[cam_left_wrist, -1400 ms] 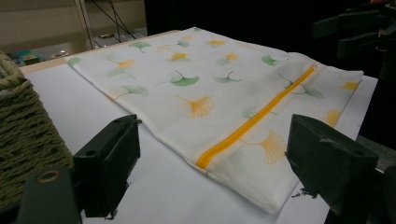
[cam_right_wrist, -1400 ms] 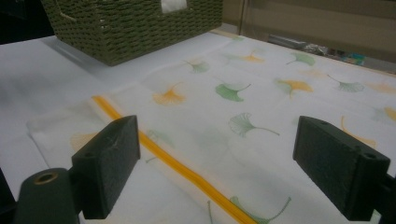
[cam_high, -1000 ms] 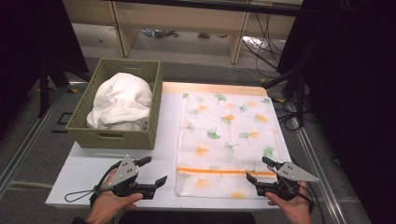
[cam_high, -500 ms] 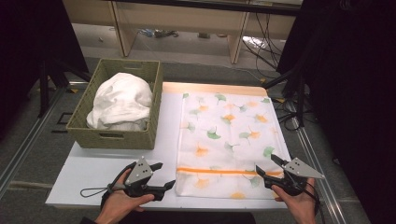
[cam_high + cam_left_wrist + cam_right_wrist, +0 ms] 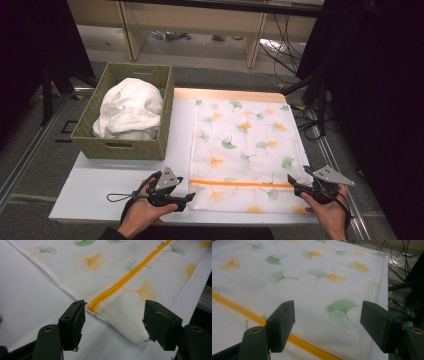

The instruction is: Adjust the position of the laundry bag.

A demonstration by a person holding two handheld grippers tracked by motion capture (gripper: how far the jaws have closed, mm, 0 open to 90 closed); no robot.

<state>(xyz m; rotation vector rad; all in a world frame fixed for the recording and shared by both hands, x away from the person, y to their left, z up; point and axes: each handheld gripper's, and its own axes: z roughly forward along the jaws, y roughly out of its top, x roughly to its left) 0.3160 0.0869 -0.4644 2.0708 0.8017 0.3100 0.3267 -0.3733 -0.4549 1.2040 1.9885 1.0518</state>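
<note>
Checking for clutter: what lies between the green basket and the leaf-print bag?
Just a bare strip of white table between basket and bag, seen in the high view.

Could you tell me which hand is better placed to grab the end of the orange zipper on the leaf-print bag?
Left. The left tongs stand open around the bag corner where the orange zipper ends. The right tongs are open over the cloth, their zipper end unseen.

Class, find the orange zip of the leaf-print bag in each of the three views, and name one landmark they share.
High view: the orange zip runs level across the bag's near end, between the two grippers.
Left gripper view: it slants from upper right down to the left jaw.
Right gripper view: lower left, passing behind the left jaw.
Shared landmark: the ginkgo-leaf print.
</note>
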